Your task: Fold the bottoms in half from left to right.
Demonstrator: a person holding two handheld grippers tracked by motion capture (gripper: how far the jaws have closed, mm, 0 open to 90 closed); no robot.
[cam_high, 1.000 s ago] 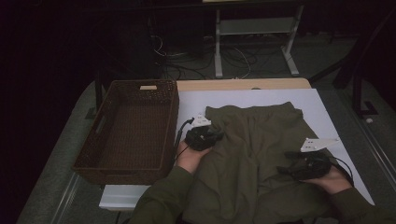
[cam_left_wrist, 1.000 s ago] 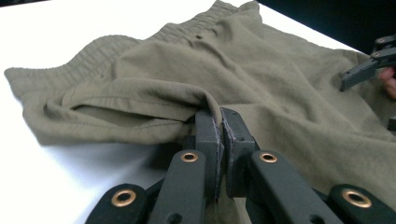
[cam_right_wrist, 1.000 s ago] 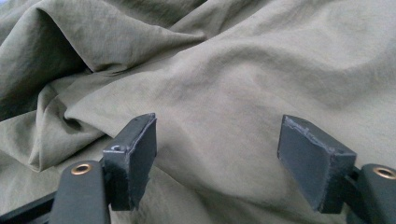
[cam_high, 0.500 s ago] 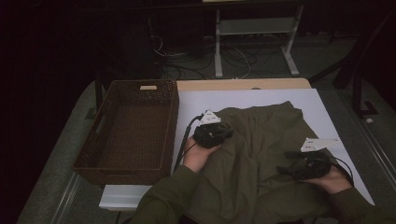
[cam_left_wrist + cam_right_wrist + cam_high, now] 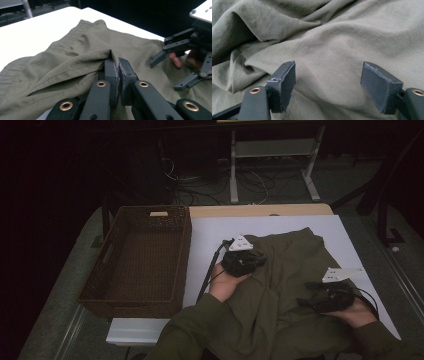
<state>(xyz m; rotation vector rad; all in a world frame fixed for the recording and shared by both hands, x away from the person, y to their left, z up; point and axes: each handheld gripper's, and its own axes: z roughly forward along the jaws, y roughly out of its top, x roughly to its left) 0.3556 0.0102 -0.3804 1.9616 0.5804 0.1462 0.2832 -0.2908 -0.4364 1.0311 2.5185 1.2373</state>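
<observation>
Clenched on a fold of the garment (image 5: 75, 62), the left gripper (image 5: 243, 261) has carried it up and inward, starting the fold, while the right gripper (image 5: 327, 301) rests released.

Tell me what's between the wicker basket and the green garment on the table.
Bare white tabletop, crossed by the left gripper's black cable, in the high view.

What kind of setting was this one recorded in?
Probably a lab or workshop set up for recording, not a home: a white-topped table with a wicker basket and an olive garment, loose cables and a metal stand on the dark floor behind.
</observation>
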